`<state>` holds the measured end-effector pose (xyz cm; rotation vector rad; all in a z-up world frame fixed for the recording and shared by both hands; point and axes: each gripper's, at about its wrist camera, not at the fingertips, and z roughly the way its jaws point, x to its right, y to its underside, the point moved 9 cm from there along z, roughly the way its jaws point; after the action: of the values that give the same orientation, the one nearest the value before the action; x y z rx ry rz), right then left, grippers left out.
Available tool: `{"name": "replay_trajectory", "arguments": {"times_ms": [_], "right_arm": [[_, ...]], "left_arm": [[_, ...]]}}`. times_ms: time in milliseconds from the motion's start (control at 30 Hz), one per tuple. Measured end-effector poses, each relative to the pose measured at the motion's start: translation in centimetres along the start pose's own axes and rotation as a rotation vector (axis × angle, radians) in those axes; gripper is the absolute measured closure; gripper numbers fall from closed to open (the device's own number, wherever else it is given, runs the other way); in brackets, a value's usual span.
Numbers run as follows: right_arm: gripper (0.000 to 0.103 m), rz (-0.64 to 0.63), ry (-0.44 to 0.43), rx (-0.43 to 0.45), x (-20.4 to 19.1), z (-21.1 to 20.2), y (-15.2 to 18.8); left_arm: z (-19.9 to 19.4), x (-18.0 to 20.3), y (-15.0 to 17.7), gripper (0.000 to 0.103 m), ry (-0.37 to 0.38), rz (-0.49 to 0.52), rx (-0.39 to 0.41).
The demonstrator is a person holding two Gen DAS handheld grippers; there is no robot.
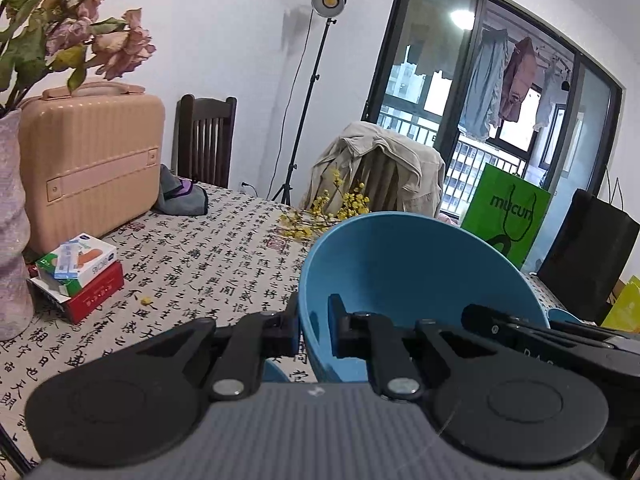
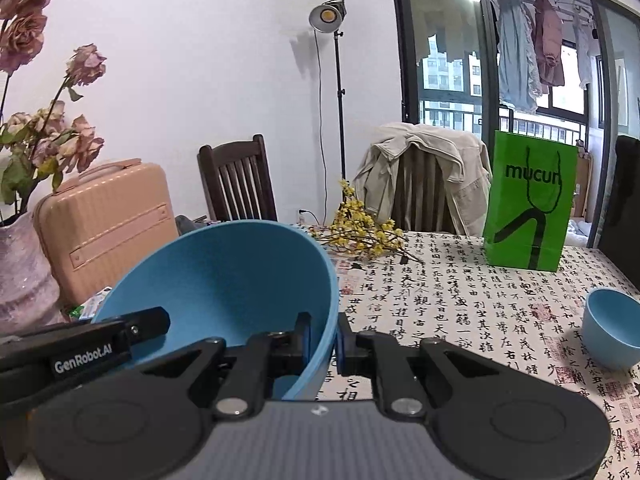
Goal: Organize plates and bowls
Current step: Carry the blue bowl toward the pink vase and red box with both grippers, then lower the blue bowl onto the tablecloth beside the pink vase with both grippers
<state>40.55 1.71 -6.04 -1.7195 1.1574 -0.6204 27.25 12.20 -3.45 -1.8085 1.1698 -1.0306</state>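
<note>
Your left gripper (image 1: 314,330) clamped on the big blue bowl (image 1: 416,276) wall at its 9 o'clock, your right gripper (image 2: 324,338) clamped on its 3 o'clock wall, bowl held tilted over the table (image 2: 460,300), small blue bowl (image 2: 612,326) on the cloth at 3 o'clock of it

Left claw (image 1: 314,332) showing black linkage arms, silver pivot screws, round black discs over a grey ribbed body, blue pads (image 1: 333,314). Right claw (image 2: 323,340) looking identical; white "GenRobot.AI" lettering showing on the left claw's black side.
</note>
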Motion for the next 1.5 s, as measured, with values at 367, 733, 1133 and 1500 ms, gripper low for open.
{"name": "replay_trajectory", "arguments": {"times_ms": [367, 733, 1133, 1500], "right_arm": [[0.091, -0.019, -0.027, -0.002, -2.3, 0.5, 0.0], [0.09, -0.037, -0.057, -0.006, -4.2, 0.8, 0.2], [0.09, -0.066, -0.085, -0.019, -6.5, 1.2, 0.5], [0.09, -0.097, -0.103, -0.046, -8.4, 2.2, 1.4]], "left_arm": [[-0.5, -2.3, -0.2, 0.09, -0.018, -0.02, 0.017], [-1.2, -4.1, -0.1, 0.09, -0.032, -0.042, 0.031], [-1.8, -6.5, 0.1, 0.09, -0.054, -0.069, 0.039], [-1.7, -8.4, 1.0, 0.09, -0.077, -0.091, 0.02]]}}
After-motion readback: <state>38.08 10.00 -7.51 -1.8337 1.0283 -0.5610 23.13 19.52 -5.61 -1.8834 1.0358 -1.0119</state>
